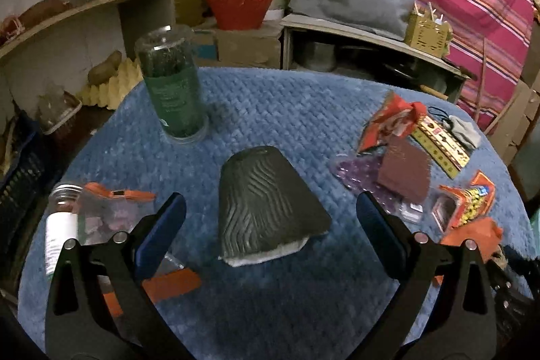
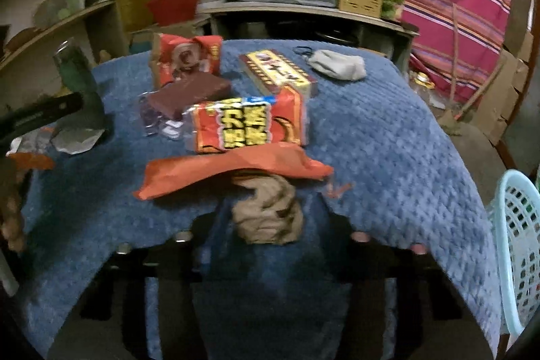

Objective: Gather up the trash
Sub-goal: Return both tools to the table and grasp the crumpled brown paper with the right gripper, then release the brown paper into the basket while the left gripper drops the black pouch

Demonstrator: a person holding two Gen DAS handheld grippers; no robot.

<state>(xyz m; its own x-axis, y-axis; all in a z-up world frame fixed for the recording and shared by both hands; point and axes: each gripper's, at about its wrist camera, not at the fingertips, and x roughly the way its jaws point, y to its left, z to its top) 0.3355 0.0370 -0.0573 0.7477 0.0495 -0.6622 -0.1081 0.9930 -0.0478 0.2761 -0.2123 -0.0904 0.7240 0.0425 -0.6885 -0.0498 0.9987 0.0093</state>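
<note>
In the left wrist view my left gripper [image 1: 271, 221] stands open wide over the blue cloth, with a dark ribbed sponge [image 1: 270, 201] lying untouched between its blue pads. Trash lies to the right: a red wrapper [image 1: 388, 120], a brown pack [image 1: 405, 171] and an orange-yellow packet [image 1: 472, 201]. In the blurred right wrist view my right gripper [image 2: 273, 221] has its jaws drawn in against a crumpled brown paper wad [image 2: 266, 211] near the cloth's front edge. A flat orange wrapper [image 2: 233, 172] lies just beyond the wad, then a red-yellow snack packet [image 2: 249, 123].
A tall green jar [image 1: 172, 86] stands at the back left, with a small bottle [image 1: 62, 218] and an orange strip [image 1: 172, 284] near my left finger. A yellow box [image 2: 280, 73] and a grey pouch [image 2: 337, 63] lie far back. A pale blue basket [image 2: 516, 242] stands right of the table.
</note>
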